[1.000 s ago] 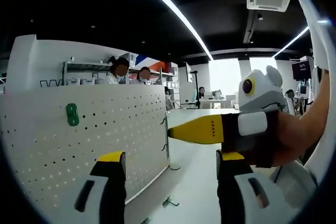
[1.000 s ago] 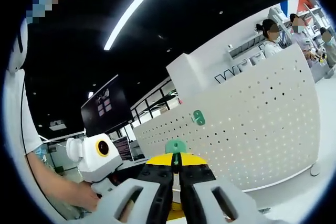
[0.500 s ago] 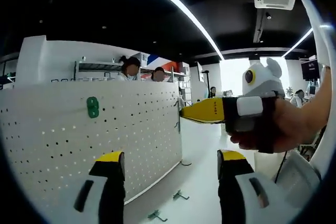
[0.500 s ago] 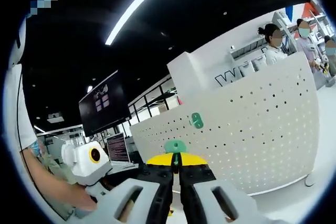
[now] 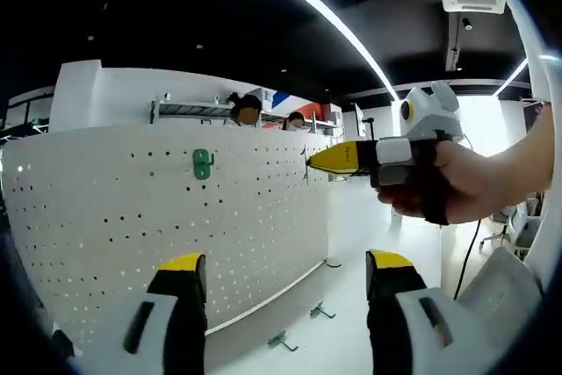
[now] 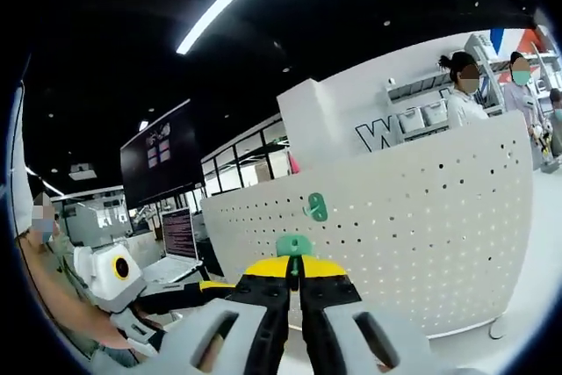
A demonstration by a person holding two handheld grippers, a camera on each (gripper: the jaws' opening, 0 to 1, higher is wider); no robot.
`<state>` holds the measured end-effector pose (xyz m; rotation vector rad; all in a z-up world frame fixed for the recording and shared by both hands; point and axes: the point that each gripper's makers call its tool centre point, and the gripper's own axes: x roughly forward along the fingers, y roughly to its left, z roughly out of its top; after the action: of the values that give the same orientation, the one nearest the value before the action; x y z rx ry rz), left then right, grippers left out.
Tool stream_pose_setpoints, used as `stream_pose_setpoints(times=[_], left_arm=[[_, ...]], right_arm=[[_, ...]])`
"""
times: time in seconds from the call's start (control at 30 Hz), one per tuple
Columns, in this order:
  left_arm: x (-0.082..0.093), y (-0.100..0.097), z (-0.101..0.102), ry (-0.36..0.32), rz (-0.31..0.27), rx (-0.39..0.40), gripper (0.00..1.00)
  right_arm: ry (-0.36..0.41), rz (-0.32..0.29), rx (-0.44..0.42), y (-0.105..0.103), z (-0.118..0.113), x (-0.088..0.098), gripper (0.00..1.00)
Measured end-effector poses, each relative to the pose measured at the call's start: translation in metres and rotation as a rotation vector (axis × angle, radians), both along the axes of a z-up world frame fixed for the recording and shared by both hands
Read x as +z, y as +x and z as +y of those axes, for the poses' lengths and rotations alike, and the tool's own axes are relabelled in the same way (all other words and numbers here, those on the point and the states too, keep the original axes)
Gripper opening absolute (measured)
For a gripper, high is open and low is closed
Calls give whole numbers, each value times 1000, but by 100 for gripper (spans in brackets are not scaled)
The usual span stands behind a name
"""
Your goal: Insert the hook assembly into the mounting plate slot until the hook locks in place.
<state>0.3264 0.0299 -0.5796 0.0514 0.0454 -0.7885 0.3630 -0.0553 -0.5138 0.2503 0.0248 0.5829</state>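
Nearest to me in the right gripper view, my right gripper (image 6: 294,280) has its yellow-tipped jaws pressed together on a small green plastic hook piece (image 6: 294,245), whose rounded top pokes out just above the tips. That is the part I have to seat, so the right side is the working one.

In the left gripper view, my left gripper (image 5: 283,271) has its jaws spread wide with nothing between them. The right gripper (image 5: 344,157) comes in from the right in a hand (image 5: 452,183), its closed yellow tips pointing left, close to the board's right edge; I cannot tell whether they touch it.

Beyond the jaws stands the white perforated pegboard panel (image 6: 421,217), upright on the white table (image 5: 351,344). A green mounting piece (image 6: 316,207) is already fixed to its face, above and a little right of the held hook, and farther off. In the left gripper view that same green mounting piece (image 5: 203,163) sits high on the board, well left of the right gripper's tips. I judge the next move to be a carry of the hook forward and slightly up-right to it.

Two small metal hooks (image 5: 299,326) lie on the table at the board's foot.
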Motion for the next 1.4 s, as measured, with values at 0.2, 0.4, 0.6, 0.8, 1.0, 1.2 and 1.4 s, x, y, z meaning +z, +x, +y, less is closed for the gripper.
stream_pose_setpoints(times=[0.2, 0.4, 0.6, 0.8, 1.0, 1.2, 1.4], left_arm=[[-3, -3, 11, -7, 3, 29, 79], [-6, -4, 22, -11, 7, 54, 79], [-7, -6, 33, -12, 5, 80, 80], [-11, -9, 45, -14, 13, 115, 80], [-17, -13, 55, -12, 22, 136, 80], [-22, -17, 63, -13, 31, 155, 80], [-25, -19, 68, -17, 38, 171, 80]], right_arm=[[-37, -1, -23, 10, -2, 2, 0], [-76, -18, -51, 20, -3, 8, 0], [-106, -52, -81, 29, -2, 17, 0], [-143, -66, -103, 43, 0, 20, 0], [-171, -69, -138, 54, 1, 21, 0], [-177, -63, -171, 64, 0, 21, 0], [-194, -67, -196, 74, 0, 23, 1]])
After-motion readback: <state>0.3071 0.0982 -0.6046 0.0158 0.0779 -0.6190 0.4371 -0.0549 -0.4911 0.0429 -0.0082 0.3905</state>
